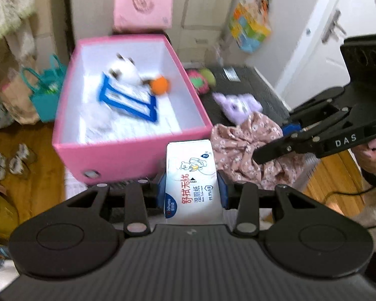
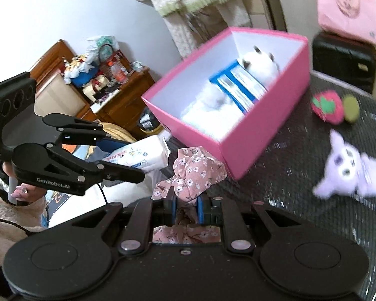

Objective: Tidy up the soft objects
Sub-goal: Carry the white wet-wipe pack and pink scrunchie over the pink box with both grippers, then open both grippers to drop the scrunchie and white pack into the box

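Observation:
My left gripper (image 1: 191, 190) is shut on a white pack of wet wipes (image 1: 191, 175), held just in front of the near wall of the pink box (image 1: 127, 150). The box holds a white plush toy (image 1: 124, 71), an orange ball (image 1: 160, 84) and a blue-edged pack (image 1: 130, 100). My right gripper (image 2: 186, 207) is shut on a pink floral cloth (image 2: 193, 170), lifted beside the box's near corner (image 2: 240, 150). The left gripper with the wipes (image 2: 140, 156) shows at the left of the right wrist view. The right gripper (image 1: 275, 148) shows over the cloth (image 1: 240, 145) in the left wrist view.
A purple plush (image 2: 348, 168), a red strawberry plush (image 2: 327, 106) and a green ball (image 2: 351, 107) lie on the dark surface (image 2: 288, 175) right of the box. A pink bag (image 1: 143, 7) stands behind. A teal bag (image 1: 47, 92) sits on the wooden floor to the left.

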`<state>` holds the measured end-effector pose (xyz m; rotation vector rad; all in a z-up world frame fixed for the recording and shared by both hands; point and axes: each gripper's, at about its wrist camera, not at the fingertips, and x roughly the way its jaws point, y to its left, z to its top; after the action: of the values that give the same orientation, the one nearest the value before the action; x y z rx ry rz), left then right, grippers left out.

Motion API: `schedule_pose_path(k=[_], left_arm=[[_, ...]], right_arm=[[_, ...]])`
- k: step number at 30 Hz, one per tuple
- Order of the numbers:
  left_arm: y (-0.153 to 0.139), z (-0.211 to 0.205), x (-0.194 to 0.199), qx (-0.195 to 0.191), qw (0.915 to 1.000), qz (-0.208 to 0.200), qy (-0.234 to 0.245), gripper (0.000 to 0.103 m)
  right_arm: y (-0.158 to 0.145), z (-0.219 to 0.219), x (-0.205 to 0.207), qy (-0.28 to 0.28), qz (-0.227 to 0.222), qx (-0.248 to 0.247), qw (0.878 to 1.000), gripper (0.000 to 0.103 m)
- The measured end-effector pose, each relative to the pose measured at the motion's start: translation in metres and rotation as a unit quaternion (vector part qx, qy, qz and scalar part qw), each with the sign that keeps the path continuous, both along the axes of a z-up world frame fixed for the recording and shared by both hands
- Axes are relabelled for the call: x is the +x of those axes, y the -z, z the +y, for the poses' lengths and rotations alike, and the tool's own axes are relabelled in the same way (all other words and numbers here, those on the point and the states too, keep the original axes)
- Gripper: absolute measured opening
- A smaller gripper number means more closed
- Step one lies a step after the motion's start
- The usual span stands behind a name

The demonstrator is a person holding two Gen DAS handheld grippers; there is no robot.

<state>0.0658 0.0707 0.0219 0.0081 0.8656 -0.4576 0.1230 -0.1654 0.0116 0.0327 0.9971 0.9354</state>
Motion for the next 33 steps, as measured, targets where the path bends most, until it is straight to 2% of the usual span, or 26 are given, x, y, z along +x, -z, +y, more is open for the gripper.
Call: schedule_pose_path(k=[5, 10, 14, 19, 23, 27, 33], left_arm=[[-0.016, 0.019, 0.013, -0.01, 0.9989, -0.038, -0.027, 0.039], [-0.023, 0.026, 0.039, -0.002, 0.9969, -0.07, -0.037, 0.039], [-0.013, 0.026, 0.076, 0.006, 0.9979, -0.054, -0.037, 0.039], [0.015, 0.023, 0.116, 0.028, 0.9984, -0.029, -0.039, 0.039], [0.034, 0.025, 0.135, 0.028, 0.9988, -0.001, -0.04, 0.039], [0.047, 0.024, 0.142, 0.032, 0.9985, 0.016, -0.04, 0.039], [0.055, 0.025, 0.152, 0.043, 0.9978, 0.016, -0.049, 0.04]], right_arm=[[-0.017, 0.019, 0.018, -0.006, -0.025, 0.012, 1.0, 0.02], [-0.028, 0.037, 0.045, 0.001, -0.038, 0.023, 0.999, 0.02], [-0.03, 0.049, 0.069, 0.018, -0.061, 0.017, 0.998, 0.02], [-0.022, 0.061, 0.101, 0.043, -0.078, 0.002, 0.996, 0.02], [-0.015, 0.071, 0.127, 0.051, -0.071, -0.01, 0.996, 0.02], [-0.006, 0.081, 0.146, 0.054, -0.055, -0.001, 0.997, 0.02], [0.005, 0.11, 0.164, 0.037, -0.031, 0.011, 0.999, 0.02]])
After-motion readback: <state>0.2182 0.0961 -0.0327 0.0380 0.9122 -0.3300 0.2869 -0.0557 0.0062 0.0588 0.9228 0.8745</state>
